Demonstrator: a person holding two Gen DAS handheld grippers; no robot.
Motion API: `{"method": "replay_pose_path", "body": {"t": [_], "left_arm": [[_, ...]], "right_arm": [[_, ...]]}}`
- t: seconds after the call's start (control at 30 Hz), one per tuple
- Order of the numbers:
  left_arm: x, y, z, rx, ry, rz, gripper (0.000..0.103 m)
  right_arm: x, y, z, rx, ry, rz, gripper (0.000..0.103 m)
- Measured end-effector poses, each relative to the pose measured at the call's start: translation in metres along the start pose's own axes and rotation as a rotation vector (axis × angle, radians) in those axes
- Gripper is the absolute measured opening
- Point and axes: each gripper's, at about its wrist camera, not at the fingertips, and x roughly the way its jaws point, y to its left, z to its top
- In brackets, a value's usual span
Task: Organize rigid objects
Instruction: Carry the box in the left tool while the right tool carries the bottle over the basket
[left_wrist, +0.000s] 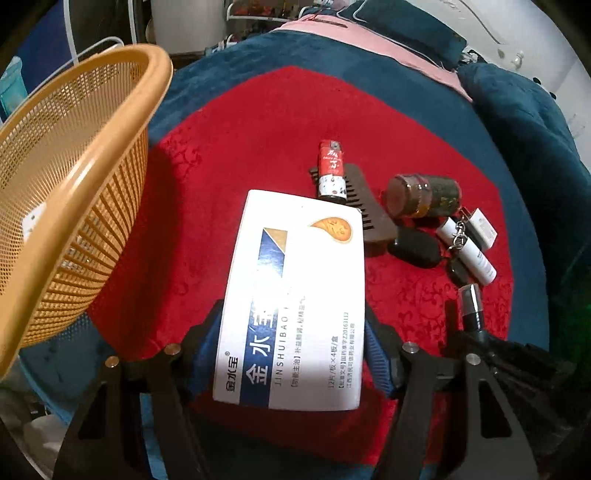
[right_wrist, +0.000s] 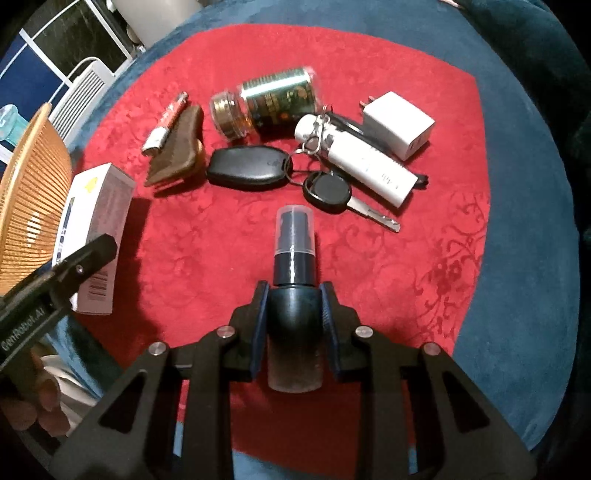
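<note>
My left gripper is shut on a white medicine box with blue print, held above the red cloth next to the orange mesh basket. My right gripper is shut on a dark spray bottle with a clear cap, held over the cloth. The box and basket also show at the left of the right wrist view. On the cloth lie a red tube, a brown comb, a jar, a car key with fob, a white cylinder and a white charger.
The red cloth lies on a blue velvet cover. The loose items cluster at the cloth's far side. A white rack stands beyond the table at the left. Pink and blue fabric lies at the far edge.
</note>
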Motion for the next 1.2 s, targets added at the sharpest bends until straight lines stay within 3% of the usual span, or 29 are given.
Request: {"method": "replay_pose_path", "body": {"t": [0.2, 0.33, 0.63, 1.0, 1.2], "left_arm": [[-0.013, 0.002, 0.002, 0.012, -0.041, -0.005, 0.068], [-0.031, 0.000, 0.003, 0.026, -0.094, -0.046, 0.068], [-0.071, 0.009, 0.013, 0.032, -0.177, -0.087, 0.068], [-0.108, 0.055, 0.030, -0.045, -0.260, -0.047, 0.068], [-0.125, 0.102, 0.044, -0.116, -0.304, 0.008, 0.068]], "right_arm": [[-0.017, -0.002, -0.002, -0.001, -0.033, -0.004, 0.028], [-0.030, 0.006, -0.002, -0.007, -0.065, -0.003, 0.028], [-0.067, 0.026, 0.016, -0.021, -0.156, 0.005, 0.027], [-0.092, 0.071, 0.040, -0.095, -0.223, 0.022, 0.028], [-0.096, 0.104, 0.052, -0.139, -0.248, 0.055, 0.028]]}}
